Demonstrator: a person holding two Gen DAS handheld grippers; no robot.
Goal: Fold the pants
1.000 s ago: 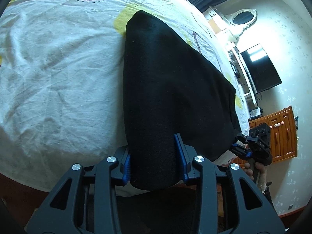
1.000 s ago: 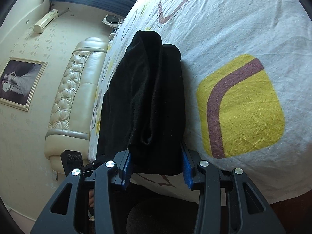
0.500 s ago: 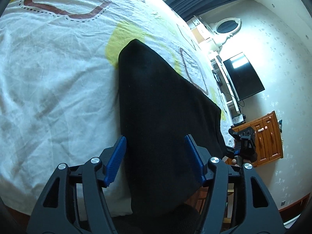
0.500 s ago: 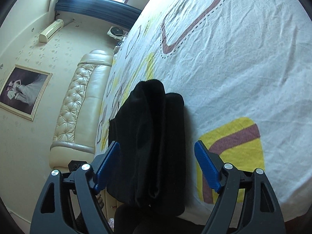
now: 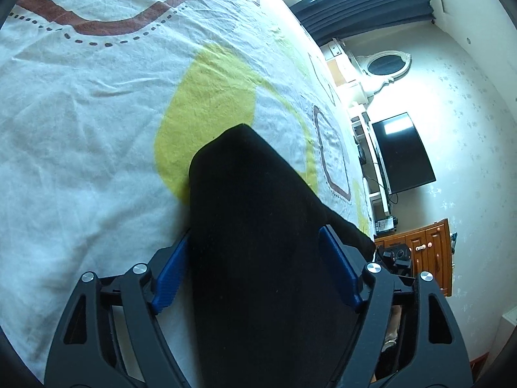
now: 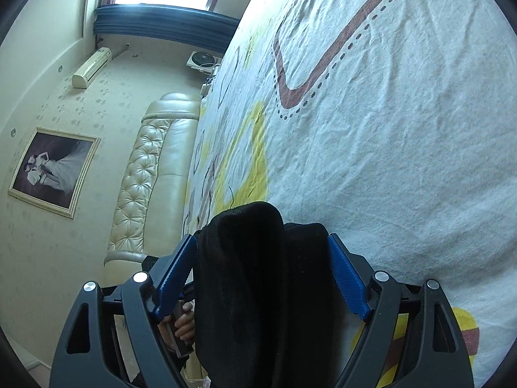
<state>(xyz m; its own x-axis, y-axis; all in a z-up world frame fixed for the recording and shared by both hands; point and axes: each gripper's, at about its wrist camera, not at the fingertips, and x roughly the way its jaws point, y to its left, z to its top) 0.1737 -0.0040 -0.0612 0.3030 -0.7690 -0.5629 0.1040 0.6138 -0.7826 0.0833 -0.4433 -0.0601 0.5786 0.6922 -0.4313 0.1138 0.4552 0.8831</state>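
Note:
The black pants (image 5: 258,226) lie folded on the patterned white bed sheet (image 5: 80,113). In the left wrist view my left gripper (image 5: 255,242) is open, its blue pads (image 5: 169,274) standing apart on either side of the pants' near end. In the right wrist view the pants (image 6: 258,274) show as a thick folded bundle. My right gripper (image 6: 261,252) is open, its blue pads (image 6: 347,278) wide on both sides of the bundle. The near ends of the pants are hidden under the gripper bodies.
The sheet (image 6: 387,113) carries yellow and brown shapes. A padded cream headboard (image 6: 145,177) and a framed picture (image 6: 51,171) are at the left of the right wrist view. A dark TV (image 5: 400,155) and a wooden cabinet (image 5: 429,252) stand beyond the bed.
Both grippers were shut on the pants' edge a second ago. Both have opened and let go, and both have drawn back along the pants.

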